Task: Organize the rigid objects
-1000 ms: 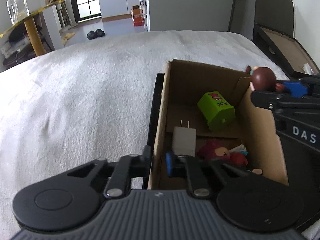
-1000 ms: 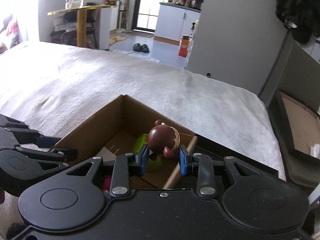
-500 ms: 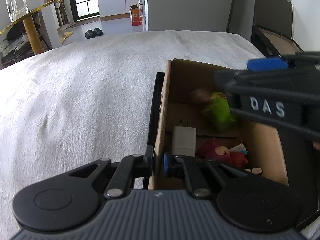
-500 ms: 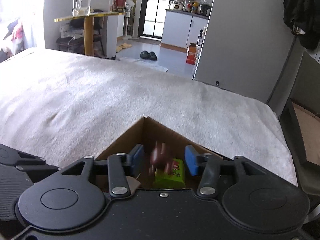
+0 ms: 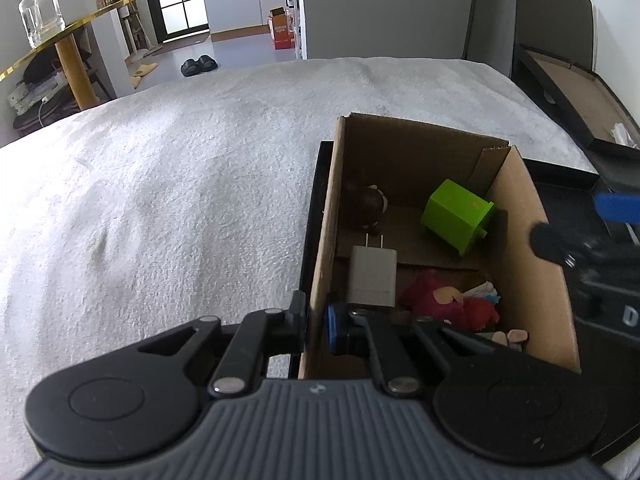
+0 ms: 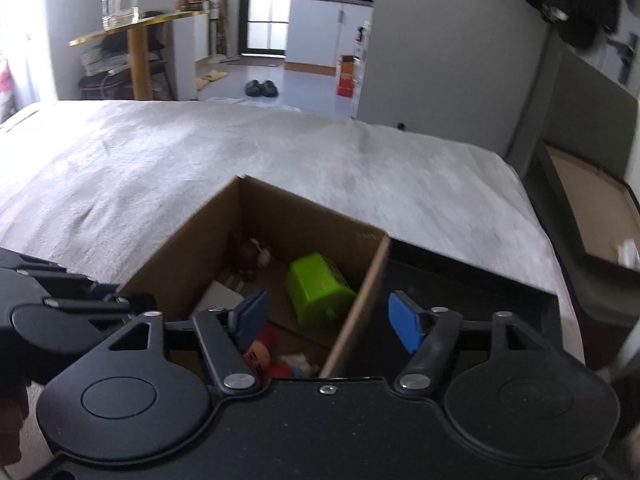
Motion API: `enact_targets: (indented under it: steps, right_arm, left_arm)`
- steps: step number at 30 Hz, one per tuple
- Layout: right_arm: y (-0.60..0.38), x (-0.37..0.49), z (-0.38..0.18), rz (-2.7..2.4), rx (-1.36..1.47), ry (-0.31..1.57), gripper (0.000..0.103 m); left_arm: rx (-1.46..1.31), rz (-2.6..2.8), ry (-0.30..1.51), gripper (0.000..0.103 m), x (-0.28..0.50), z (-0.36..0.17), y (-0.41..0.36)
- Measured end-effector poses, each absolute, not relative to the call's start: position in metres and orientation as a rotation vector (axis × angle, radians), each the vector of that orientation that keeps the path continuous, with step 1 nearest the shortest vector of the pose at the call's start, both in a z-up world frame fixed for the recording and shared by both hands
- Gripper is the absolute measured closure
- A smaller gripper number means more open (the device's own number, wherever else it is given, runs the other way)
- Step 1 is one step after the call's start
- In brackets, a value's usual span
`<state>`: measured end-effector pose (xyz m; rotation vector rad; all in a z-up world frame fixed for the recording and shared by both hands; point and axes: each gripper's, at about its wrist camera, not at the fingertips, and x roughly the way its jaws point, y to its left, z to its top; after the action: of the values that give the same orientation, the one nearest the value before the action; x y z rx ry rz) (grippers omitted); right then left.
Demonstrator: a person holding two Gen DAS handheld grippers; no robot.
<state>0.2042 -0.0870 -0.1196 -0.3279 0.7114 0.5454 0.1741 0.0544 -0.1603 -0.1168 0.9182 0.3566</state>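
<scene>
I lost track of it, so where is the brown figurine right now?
The brown figurine lies inside the cardboard box, in its far left corner, just beyond the white charger and left of the green block.

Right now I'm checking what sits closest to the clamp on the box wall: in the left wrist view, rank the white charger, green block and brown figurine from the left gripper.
1. White charger, just ahead, by the near wall.
2. Brown figurine, beyond the charger.
3. Green block, far right.

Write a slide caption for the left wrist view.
Left gripper clamps the cardboard box wall; brown figurine lies inside.
</scene>
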Motion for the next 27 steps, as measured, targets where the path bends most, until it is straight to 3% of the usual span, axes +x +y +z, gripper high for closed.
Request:
enact_targets:
  steps: [10,13,15,18,21,27]
  right_arm:
    - [-0.128,0.200,-0.113,0.470,-0.260,0.735,0.027]
    - [-0.137,0.200,-0.108,0.462,-0.237,0.742,0.025]
    - [-0.144,0.199,-0.105,0.456,-0.221,0.746,0.023]
    - [-0.155,0.199,-0.098,0.452,-0.192,0.750,0.020]
    - [-0.166,0.197,-0.090,0.449,-0.168,0.749,0.017]
    - [-0.184,0.191,-0.072,0.455,-0.116,0.731,0.005]
  left_arm:
    - [-0.051,0.384,0.940,0.089,0.176,-0.148,0.044]
    - [-0.045,0.379,0.945,0.070,0.176,-0.137,0.041]
    - [-0.044,0.368,0.936,0.050,0.174,-0.128,0.038]
    - [-0.035,0.345,0.918,0.034,0.171,-0.113,0.034]
    - [-0.048,0.331,0.897,0.023,0.165,-0.097,0.034]
    - [-0.060,0.307,0.873,0.017,0.152,-0.072,0.030]
